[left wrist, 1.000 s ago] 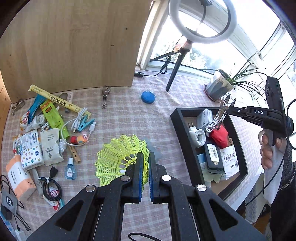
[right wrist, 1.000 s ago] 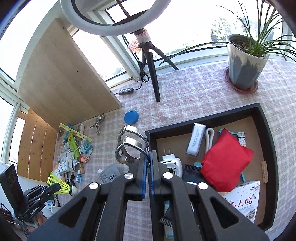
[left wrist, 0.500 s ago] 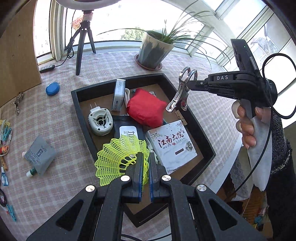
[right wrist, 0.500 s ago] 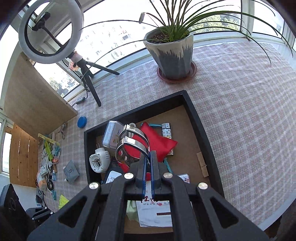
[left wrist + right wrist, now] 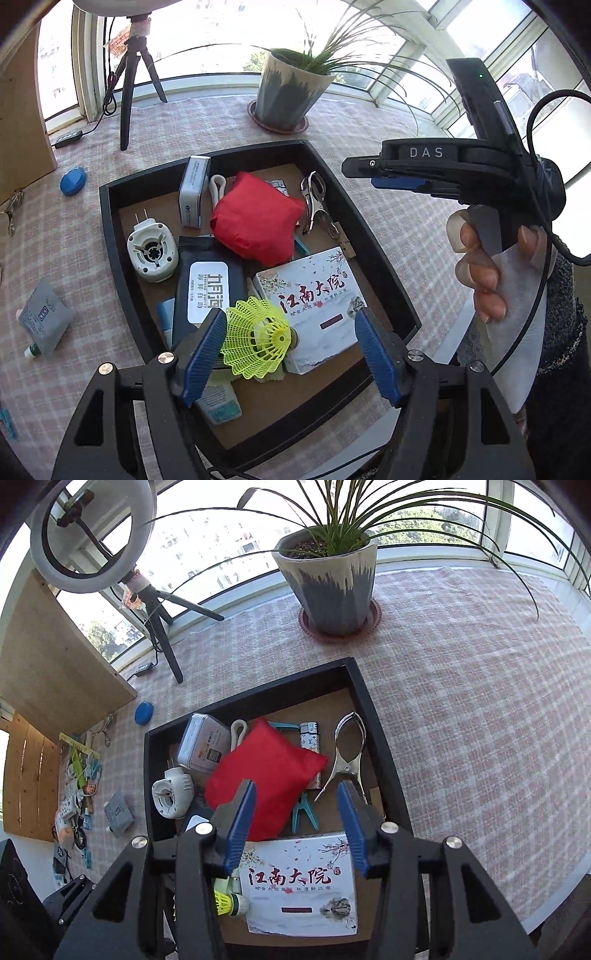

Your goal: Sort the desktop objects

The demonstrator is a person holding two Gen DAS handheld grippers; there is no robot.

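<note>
Both jaws have opened, dropping the yellow shuttlecock (image 5: 258, 341) and metal clip (image 5: 347, 753) into the tray (image 5: 110, 236) below; bench clutter remains.

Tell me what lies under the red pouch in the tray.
The red pouch overlaps a teal clip, whose legs stick out below it, and the lower part of a patterned lighter. Its left corner covers part of the metal tin. Anything beneath its middle is hidden.
</note>
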